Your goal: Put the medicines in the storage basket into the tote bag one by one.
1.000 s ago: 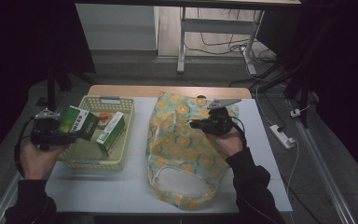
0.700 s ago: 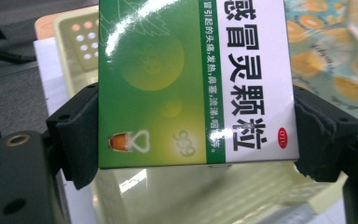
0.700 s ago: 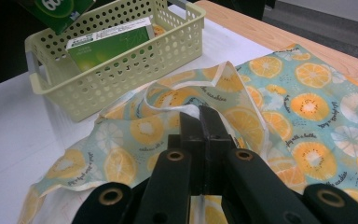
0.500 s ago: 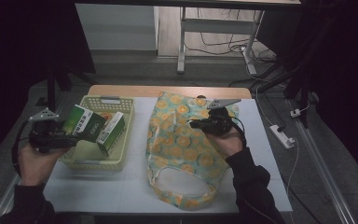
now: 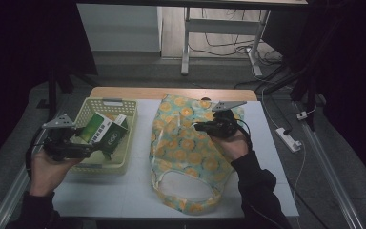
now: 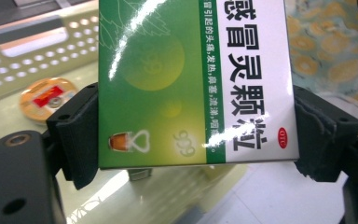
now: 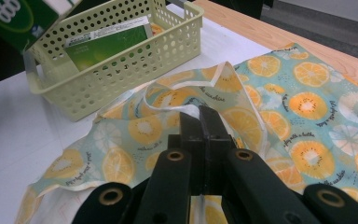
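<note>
The left tongs (image 5: 96, 149), clamped across a green medicine box (image 5: 101, 133) above the yellow basket (image 5: 124, 108), have the orange-print bag (image 5: 186, 143) rightward, its fabric pinched in the closed right tongs (image 5: 199, 127).

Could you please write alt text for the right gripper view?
The right hand-held gripper, jaws shut, pinches the edge of an orange-print fabric bag on a white table. Behind stands a yellow basket holding a green box.

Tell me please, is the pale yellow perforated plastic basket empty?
No, a green-and-white box lies inside the pale yellow perforated plastic basket.
</note>
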`<state>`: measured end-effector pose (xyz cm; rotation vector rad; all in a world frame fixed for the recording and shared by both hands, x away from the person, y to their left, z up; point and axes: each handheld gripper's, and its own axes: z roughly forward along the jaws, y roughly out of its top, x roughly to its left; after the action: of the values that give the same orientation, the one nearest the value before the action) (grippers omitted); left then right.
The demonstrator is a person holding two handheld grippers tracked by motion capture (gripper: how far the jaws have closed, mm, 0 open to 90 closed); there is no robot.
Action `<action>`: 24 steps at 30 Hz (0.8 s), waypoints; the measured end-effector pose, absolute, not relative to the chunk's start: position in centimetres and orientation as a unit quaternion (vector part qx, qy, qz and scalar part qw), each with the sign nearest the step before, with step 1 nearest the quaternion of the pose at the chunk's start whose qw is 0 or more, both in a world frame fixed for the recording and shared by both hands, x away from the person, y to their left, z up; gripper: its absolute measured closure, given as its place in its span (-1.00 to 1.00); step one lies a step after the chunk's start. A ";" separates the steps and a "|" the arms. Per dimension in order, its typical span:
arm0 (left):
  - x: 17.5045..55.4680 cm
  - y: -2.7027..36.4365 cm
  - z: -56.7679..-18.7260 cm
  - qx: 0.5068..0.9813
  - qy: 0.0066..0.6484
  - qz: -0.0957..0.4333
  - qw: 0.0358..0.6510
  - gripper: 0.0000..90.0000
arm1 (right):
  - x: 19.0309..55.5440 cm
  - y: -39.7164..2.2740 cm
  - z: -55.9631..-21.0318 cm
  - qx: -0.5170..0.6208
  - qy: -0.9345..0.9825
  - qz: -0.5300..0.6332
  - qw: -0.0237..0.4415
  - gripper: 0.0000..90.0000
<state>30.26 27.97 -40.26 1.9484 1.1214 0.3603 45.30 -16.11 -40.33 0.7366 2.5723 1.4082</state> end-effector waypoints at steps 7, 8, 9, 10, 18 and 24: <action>30.6 25.6 -40.7 0.793 0.420 0.112 0.426 -0.63 | 45.3 -16.1 -40.4 0.243 0.850 0.464 0.060 0.99; 30.6 25.2 -40.7 0.796 0.416 0.110 0.426 -0.63 | 45.3 -16.1 -40.4 0.243 0.850 0.464 0.060 0.99; 30.7 24.9 -40.8 0.797 0.413 0.106 0.428 -0.63 | 45.3 -16.1 -40.4 0.243 0.850 0.464 0.060 0.99; 30.7 24.6 -40.8 0.798 0.410 0.103 0.428 -0.63 | 45.3 -16.1 -40.4 0.243 0.850 0.464 0.060 0.99; 31.0 21.7 -41.4 0.820 0.379 0.085 0.420 -0.63 | 45.3 -16.1 -40.3 0.243 0.849 0.466 0.062 0.99; 31.4 19.9 -41.9 0.831 0.363 0.074 0.416 -0.63 | 45.3 -16.1 -40.3 0.243 0.849 0.466 0.062 0.99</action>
<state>31.35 19.87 -41.93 2.0858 0.9110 0.1871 45.31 -16.14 -40.34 0.7340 2.5653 1.4071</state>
